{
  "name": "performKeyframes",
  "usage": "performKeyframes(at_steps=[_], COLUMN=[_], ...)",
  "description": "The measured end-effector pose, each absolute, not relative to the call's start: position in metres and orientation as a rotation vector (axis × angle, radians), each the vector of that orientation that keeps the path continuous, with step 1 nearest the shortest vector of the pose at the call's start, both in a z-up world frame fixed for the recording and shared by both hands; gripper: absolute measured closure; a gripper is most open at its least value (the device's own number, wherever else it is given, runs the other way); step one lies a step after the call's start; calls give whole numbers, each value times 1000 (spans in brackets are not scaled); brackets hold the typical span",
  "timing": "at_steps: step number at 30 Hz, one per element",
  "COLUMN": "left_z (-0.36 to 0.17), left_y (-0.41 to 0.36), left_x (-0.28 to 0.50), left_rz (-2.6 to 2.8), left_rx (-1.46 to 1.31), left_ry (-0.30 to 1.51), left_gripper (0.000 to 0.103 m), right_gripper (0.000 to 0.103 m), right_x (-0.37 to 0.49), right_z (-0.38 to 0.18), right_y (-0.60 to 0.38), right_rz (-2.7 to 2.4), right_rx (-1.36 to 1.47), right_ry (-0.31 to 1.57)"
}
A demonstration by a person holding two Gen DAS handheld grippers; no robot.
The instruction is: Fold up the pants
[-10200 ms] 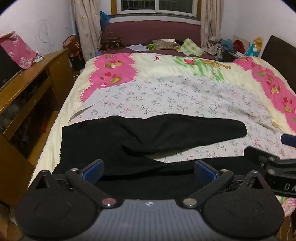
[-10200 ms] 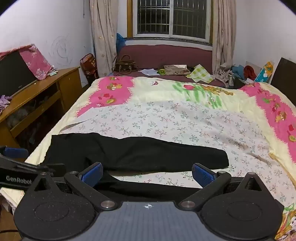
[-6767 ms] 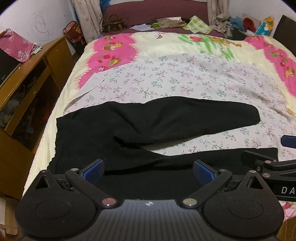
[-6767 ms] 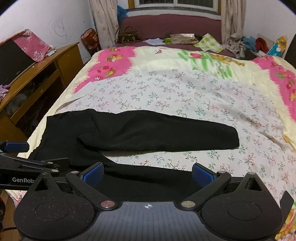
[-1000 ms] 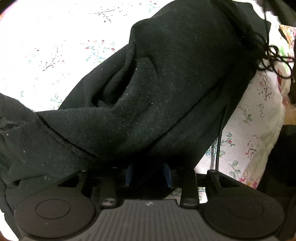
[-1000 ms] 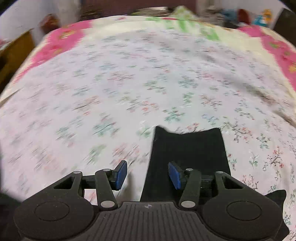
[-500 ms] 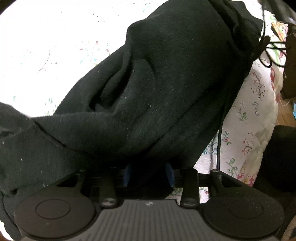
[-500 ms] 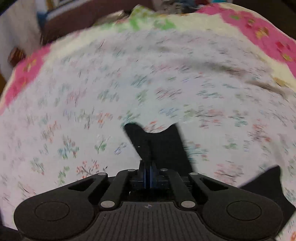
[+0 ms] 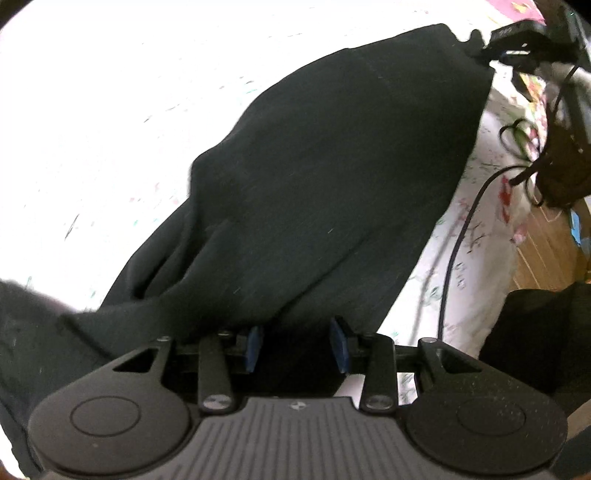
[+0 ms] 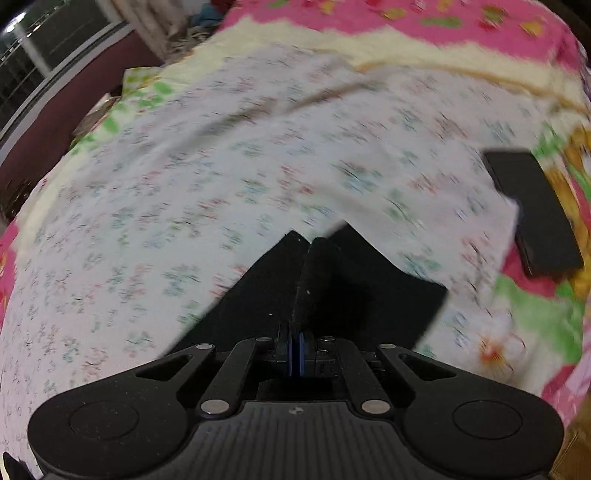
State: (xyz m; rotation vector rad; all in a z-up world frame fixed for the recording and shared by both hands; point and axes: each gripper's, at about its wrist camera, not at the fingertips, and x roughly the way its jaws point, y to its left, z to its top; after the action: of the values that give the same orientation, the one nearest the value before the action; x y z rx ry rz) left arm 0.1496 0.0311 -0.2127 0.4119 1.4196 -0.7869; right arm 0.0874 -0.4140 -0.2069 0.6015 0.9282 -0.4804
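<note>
Pants (image 9: 332, 177) of thick, matte black knit, faintly linty, fill the left wrist view as one long soft slope running from 7 o'clock up to 1 o'clock, with rounded creases near 8 o'clock. They lie on a pale floral sheet (image 10: 207, 192) printed with small green and red sprigs, bordered by a cream, pink and green quilt (image 10: 424, 22).

In that view the left gripper (image 9: 297, 345) has its blue pads (image 9: 254, 347) standing partly apart, with a bunched thickness of the black cloth between them; the fabric drapes over the fingertips, and whether the pads actually press it cannot be told. A thin black cable (image 9: 458, 236) curves down the sheet at 3 o'clock, just beside the pants' edge.

In the right wrist view, which is blurred, the right gripper (image 10: 295, 352) has its jaws closed flat together on a narrow standing ridge of the pants (image 10: 325, 291). From that pinch the cloth spreads out toward 12 o'clock in two flat, sharp-cornered flaps, one to 11 o'clock and a wider one to 2 o'clock, resting on the sheet. That same gripper shows at 1 o'clock in the left wrist view, at the far tip of the garment. A flat, black rectangular slab (image 10: 532, 210) with rounded edges lies on the quilt at 2 o'clock, well apart from the pants.
</note>
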Motion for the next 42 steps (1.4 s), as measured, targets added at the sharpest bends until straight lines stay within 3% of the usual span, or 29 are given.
performKeyframes(at_steps=[19, 27, 36, 42], left_z=[-197, -204, -198, -205], left_y=[-80, -97, -118, -122], left_x=[145, 141, 145, 146], left_rz=[-982, -991, -1000, -959], left_rx=[381, 373, 257, 250], left_ry=[1284, 1286, 1229, 1220], left_gripper=[56, 56, 56, 56], right_gripper=[103, 103, 103, 103], right_x=[64, 60, 66, 66], right_z=[-213, -239, -212, -244], right_y=[-471, -480, -491, -499], right_rz=[-439, -472, -428, -461], right_rx=[737, 755, 706, 742], right_ry=[906, 939, 933, 1040])
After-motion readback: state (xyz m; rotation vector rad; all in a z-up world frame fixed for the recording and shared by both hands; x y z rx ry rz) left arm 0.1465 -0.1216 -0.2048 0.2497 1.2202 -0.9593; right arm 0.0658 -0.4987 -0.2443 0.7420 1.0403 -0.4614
